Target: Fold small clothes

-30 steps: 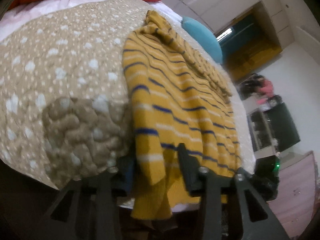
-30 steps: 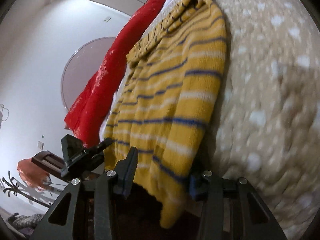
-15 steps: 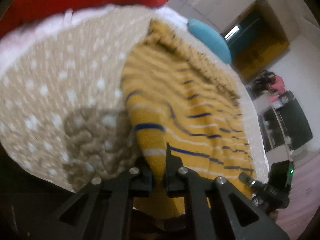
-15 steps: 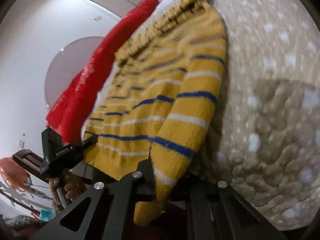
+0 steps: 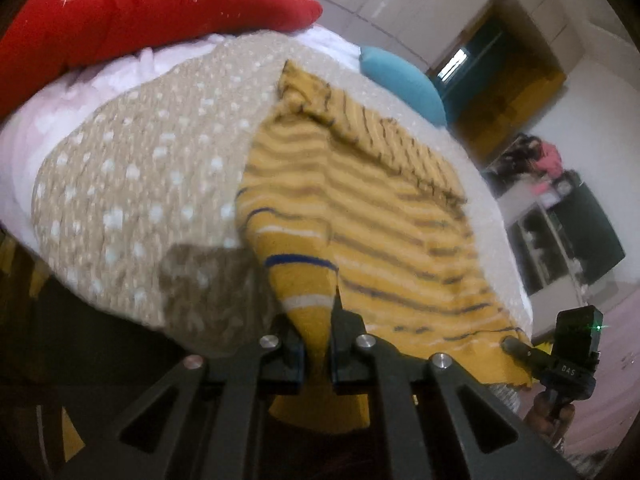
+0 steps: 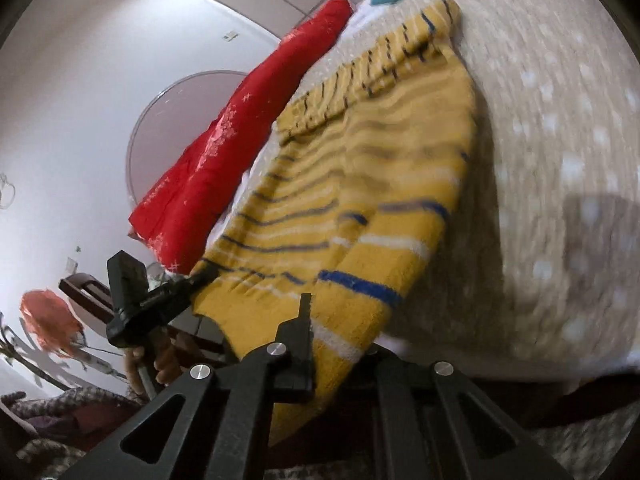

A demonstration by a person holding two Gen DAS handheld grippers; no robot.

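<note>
A mustard-yellow knitted sweater (image 5: 360, 208) with blue and white stripes lies spread on a beige dotted blanket (image 5: 132, 184). My left gripper (image 5: 316, 344) is shut on the sweater's near left hem corner, which is raised off the bed. In the right wrist view the same sweater (image 6: 360, 184) shows, and my right gripper (image 6: 340, 344) is shut on its other near hem corner. Each view shows the opposite gripper pinching the far corner: the right gripper (image 5: 516, 346) in the left wrist view, the left gripper (image 6: 200, 276) in the right wrist view. The hem hangs taut between them.
A red quilt (image 5: 140, 12) lies along the bed's far side, over white bedding (image 5: 60, 92). A teal pillow (image 5: 404, 84) sits beyond the sweater's collar. Dark furniture (image 5: 568, 232) stands at the room's far wall. A wooden chair (image 6: 80, 284) stands beside the bed.
Both grippers went from open around the hem corners to shut on them. Both then rose, lifting the near hem off the bed edge.
</note>
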